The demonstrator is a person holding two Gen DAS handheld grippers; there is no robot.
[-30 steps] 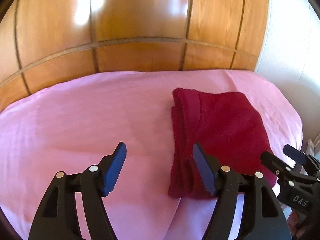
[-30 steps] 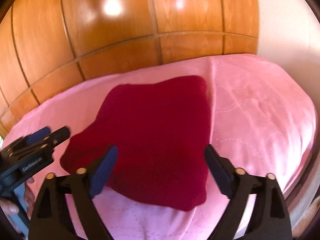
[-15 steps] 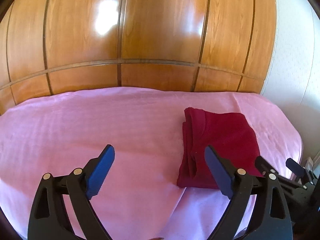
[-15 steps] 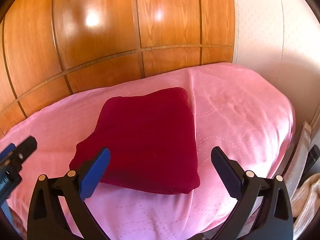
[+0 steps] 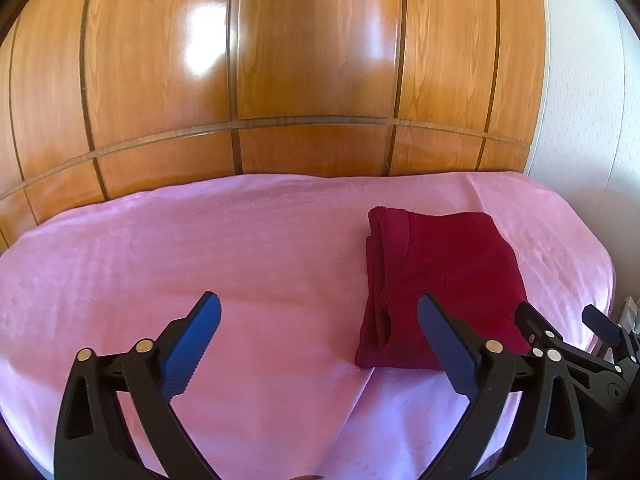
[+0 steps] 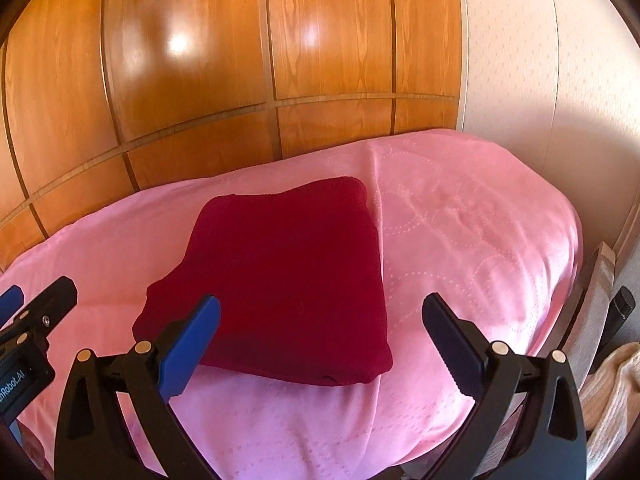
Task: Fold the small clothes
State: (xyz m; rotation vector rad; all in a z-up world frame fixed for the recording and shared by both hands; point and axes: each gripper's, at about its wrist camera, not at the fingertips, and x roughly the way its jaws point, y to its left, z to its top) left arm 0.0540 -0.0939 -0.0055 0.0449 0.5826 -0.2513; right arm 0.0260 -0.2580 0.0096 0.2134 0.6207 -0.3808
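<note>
- The one dark red garment (image 5: 444, 284) lies folded into a compact, roughly square stack on the pink bedspread (image 5: 200, 256); it looks smaller and farther from me than a second ago, when it filled much of both views.
- From my left wrist camera its layered, folded edges face left and it sits toward the right half of the bed; from my right wrist camera the garment (image 6: 288, 276) sits left of centre.
- My left gripper (image 5: 320, 322) is spread wide and holds nothing; earlier its right finger overlapped the cloth's near edge more, and I have since pulled back and up.
- My right gripper (image 6: 322, 322) is also spread wide and empty, hovering near the stack's front edge without touching it; it too has backed away since the earlier frames.
- Each gripper appears at the edge of the other's view, so I count two grippers, with two blue-padded fingers (image 5: 194, 338) on each.
- The bedspread (image 6: 472, 240) is smooth on the left, with a stitched dotted pattern on the right.
- Behind the bed stands a glossy wooden panelled wall (image 5: 280, 80); more of it shows now than before.
- A pale textured wall (image 6: 520, 72) rises on the right.
- One cream knitted cloth (image 6: 612, 392) lies off the bed at the lower right.
</note>
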